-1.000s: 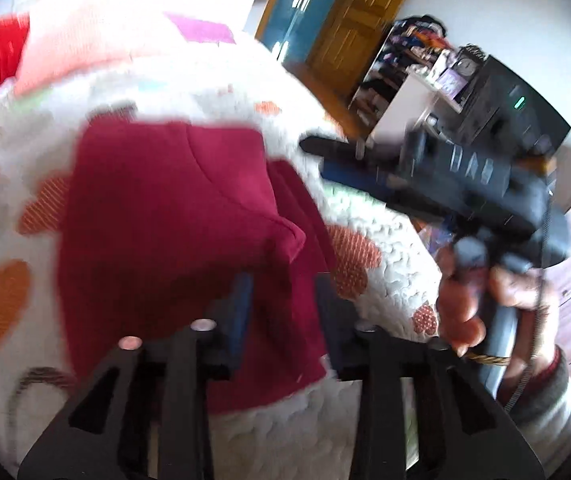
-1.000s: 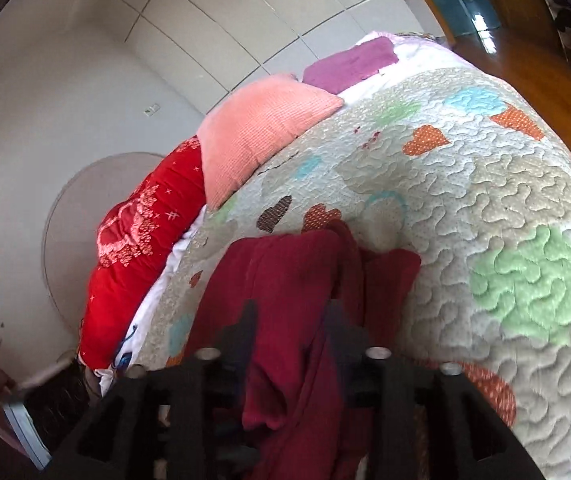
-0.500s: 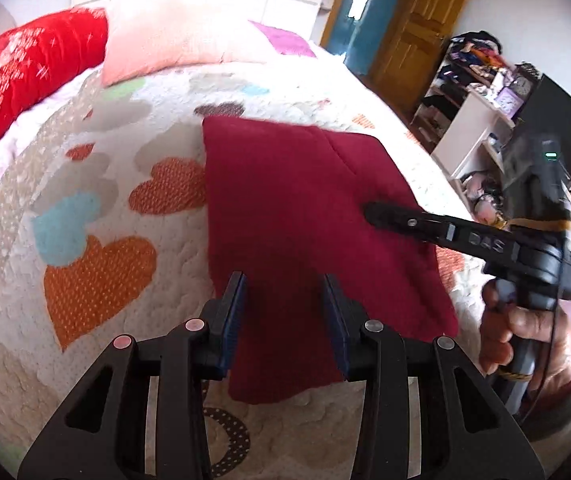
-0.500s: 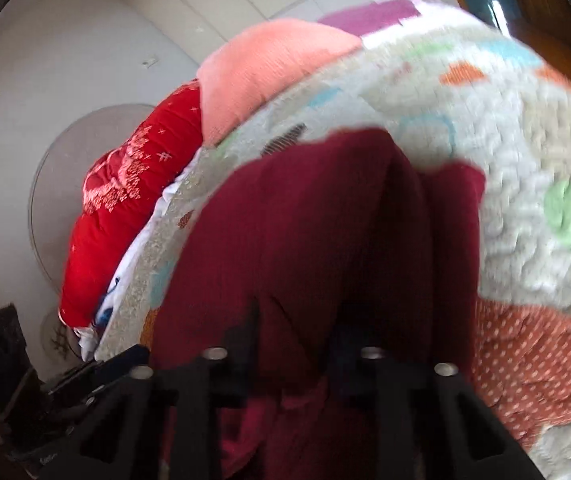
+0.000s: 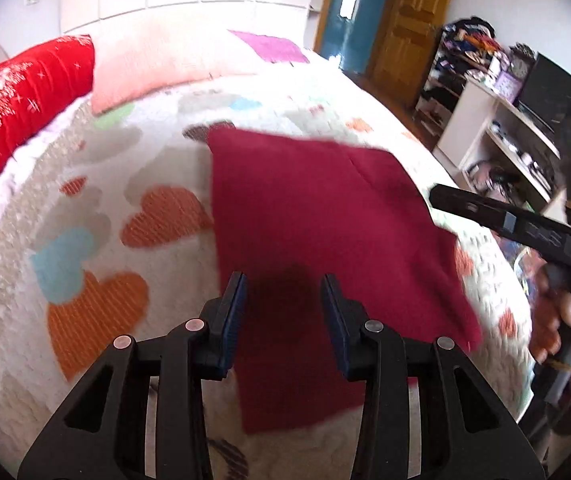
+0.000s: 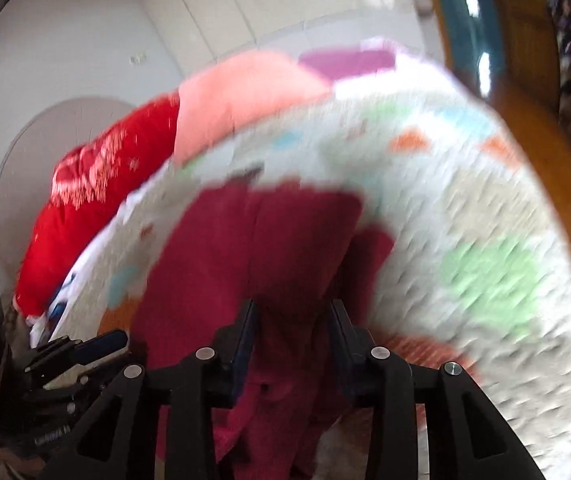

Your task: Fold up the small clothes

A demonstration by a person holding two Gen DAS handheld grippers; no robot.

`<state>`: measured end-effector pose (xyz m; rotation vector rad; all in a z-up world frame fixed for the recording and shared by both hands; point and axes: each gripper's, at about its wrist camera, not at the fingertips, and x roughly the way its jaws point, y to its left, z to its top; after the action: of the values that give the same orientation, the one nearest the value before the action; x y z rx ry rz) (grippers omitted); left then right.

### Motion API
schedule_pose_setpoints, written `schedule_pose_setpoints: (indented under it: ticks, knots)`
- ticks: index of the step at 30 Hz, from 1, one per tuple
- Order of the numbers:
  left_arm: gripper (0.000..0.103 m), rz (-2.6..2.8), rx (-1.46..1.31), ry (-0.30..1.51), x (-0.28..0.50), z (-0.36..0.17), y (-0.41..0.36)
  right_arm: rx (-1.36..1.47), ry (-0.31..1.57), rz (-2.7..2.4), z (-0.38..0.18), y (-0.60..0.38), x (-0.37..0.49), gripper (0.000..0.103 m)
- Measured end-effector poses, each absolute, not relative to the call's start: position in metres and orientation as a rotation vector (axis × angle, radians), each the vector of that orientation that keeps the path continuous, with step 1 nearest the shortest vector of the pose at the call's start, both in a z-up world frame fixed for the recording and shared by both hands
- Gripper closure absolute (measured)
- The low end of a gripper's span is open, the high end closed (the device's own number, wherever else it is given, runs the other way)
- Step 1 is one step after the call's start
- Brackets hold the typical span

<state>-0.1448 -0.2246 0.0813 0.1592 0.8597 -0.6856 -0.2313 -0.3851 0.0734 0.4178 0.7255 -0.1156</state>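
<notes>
A dark red garment (image 5: 325,248) lies spread flat as a rough rectangle on the heart-patterned quilt (image 5: 85,240). My left gripper (image 5: 283,312) is open and empty, hovering over the garment's near edge. My right gripper (image 5: 437,200) shows at the right in the left wrist view, just off the garment's right edge. In the blurred right wrist view the right gripper (image 6: 291,340) is open above the garment (image 6: 253,248), nothing between its fingers. The left gripper (image 6: 85,348) shows at the lower left there.
A red pillow (image 5: 17,96) and a pink pillow (image 5: 149,68) lie at the head of the bed. A white shelf unit (image 5: 497,136) with clutter stands right of the bed, by a wooden door (image 5: 409,20).
The garment went from held and bunched to lying flat on the quilt. Both grippers let go and opened. The right gripper drew back to the right, off the cloth.
</notes>
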Motion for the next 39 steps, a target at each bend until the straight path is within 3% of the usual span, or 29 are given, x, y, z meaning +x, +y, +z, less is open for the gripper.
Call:
schedule_pose_setpoints:
  ticks: [3,7,10,11,16,21,25,32,36,39]
  knots:
    - [0.063,-0.655,0.137,0.862,-0.124,0.081,-0.231,0.368,0.696,-0.065,0.091,-0.375,-0.221,0.068]
    - [0.060,-0.595,0.138,0.913,-0.100,0.060,-0.243,0.335,0.756,-0.065,0.074,-0.372,-0.184,0.068]
    - [0.043,-0.572,0.106,0.912,-0.092,0.049,-0.245,0.311,0.834,-0.107,0.047,-0.385,-0.162,0.073]
    - [0.042,-0.568,0.099,0.907,-0.091,0.048,-0.245,0.313,0.832,-0.106,0.040,-0.388,-0.157,0.073]
    - [0.042,-0.569,0.110,0.899,-0.094,0.049,-0.247,0.362,0.822,-0.064,0.047,-0.394,-0.156,0.072]
    - [0.042,-0.564,0.100,0.898,-0.096,0.049,-0.244,0.304,0.780,-0.031,0.074,-0.363,-0.212,0.071]
    - [0.042,-0.552,0.103,0.899,-0.105,0.052,-0.244,0.177,0.869,-0.144,0.034,-0.342,-0.235,0.070]
    - [0.042,-0.513,0.120,0.841,-0.128,0.073,-0.225,0.372,0.755,-0.110,0.062,-0.351,-0.260,0.067]
    - [0.042,-0.498,0.082,0.823,-0.136,0.086,-0.208,0.377,0.674,-0.112,0.086,-0.339,-0.271,0.055]
    - [0.042,-0.482,0.086,0.783,-0.145,0.096,-0.198,0.383,0.654,-0.113,0.096,-0.328,-0.273,0.054]
